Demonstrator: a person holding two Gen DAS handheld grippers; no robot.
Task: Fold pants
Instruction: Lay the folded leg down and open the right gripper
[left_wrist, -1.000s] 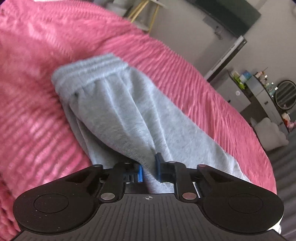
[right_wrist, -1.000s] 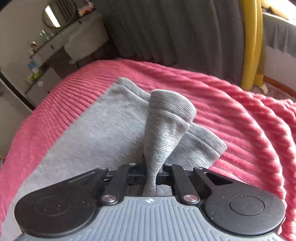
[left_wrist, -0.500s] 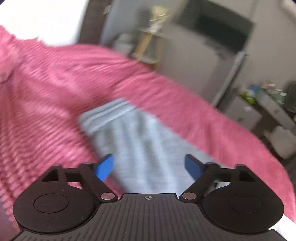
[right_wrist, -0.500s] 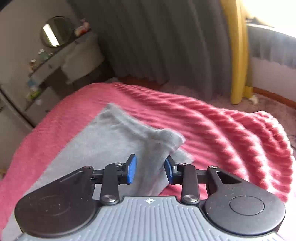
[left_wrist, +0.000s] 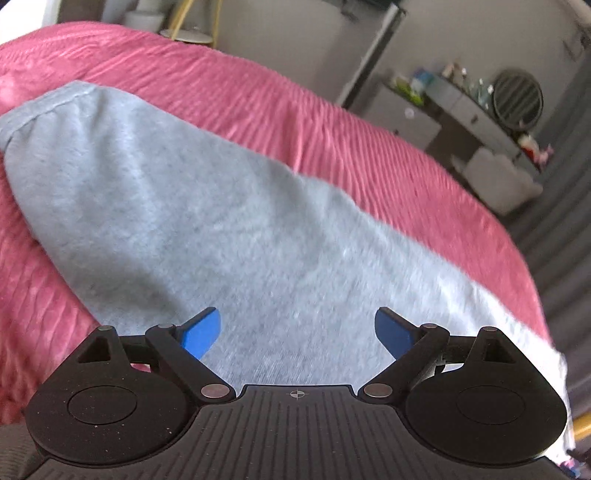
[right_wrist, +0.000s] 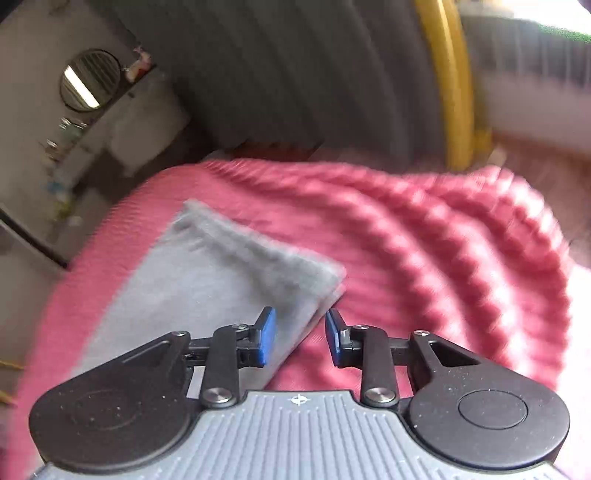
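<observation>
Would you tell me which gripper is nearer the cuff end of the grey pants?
Right. The right gripper hovers beside the cuff end; the left gripper is over the pants' middle.

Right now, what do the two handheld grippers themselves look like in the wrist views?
Both share one design: black linkage arms with silver pivot bolts, round black side housings, blue pads on the fingers, and a small crosshair mark on a ribbed body. The left gripper has a black ribbed body; the right gripper has a grey one. No cables, hands or sleeves show.
</observation>
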